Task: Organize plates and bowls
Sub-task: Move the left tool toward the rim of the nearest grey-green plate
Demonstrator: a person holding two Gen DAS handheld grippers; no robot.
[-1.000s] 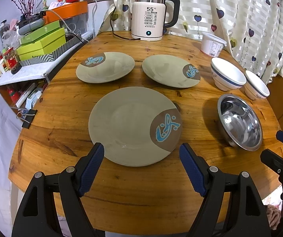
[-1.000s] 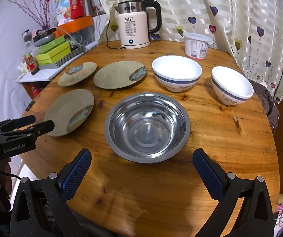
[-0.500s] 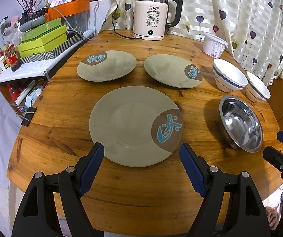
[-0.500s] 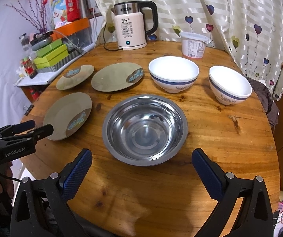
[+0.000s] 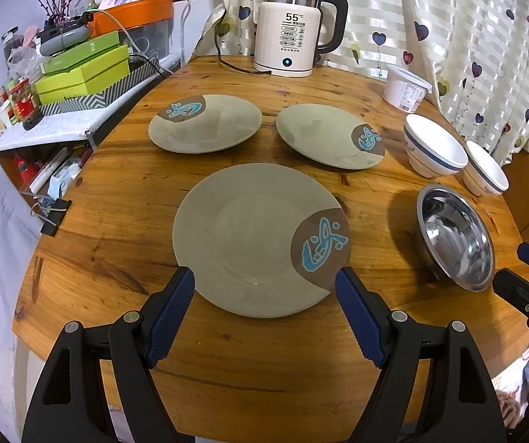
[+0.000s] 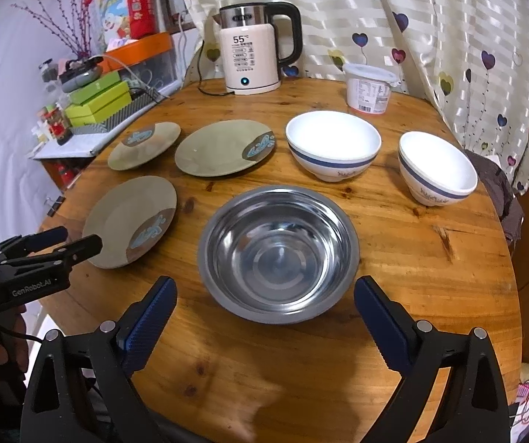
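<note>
1. Left wrist view: the left gripper (image 5: 264, 284) has its jaws spread wide, one on each side of the near plate (image 5: 260, 238), holding nothing. This plate lies flat on the round wooden table (image 5: 116, 199). Two more plates (image 5: 205, 123) (image 5: 329, 134) lie behind it, near the kettle (image 5: 294, 29).
2. Right wrist view: the right gripper (image 6: 264, 295) is also spread wide and empty, at the near rim of the steel bowl (image 6: 278, 253). Two white bowls (image 6: 332, 144) (image 6: 436, 167) stand upright behind it, apart from each other.
</note>
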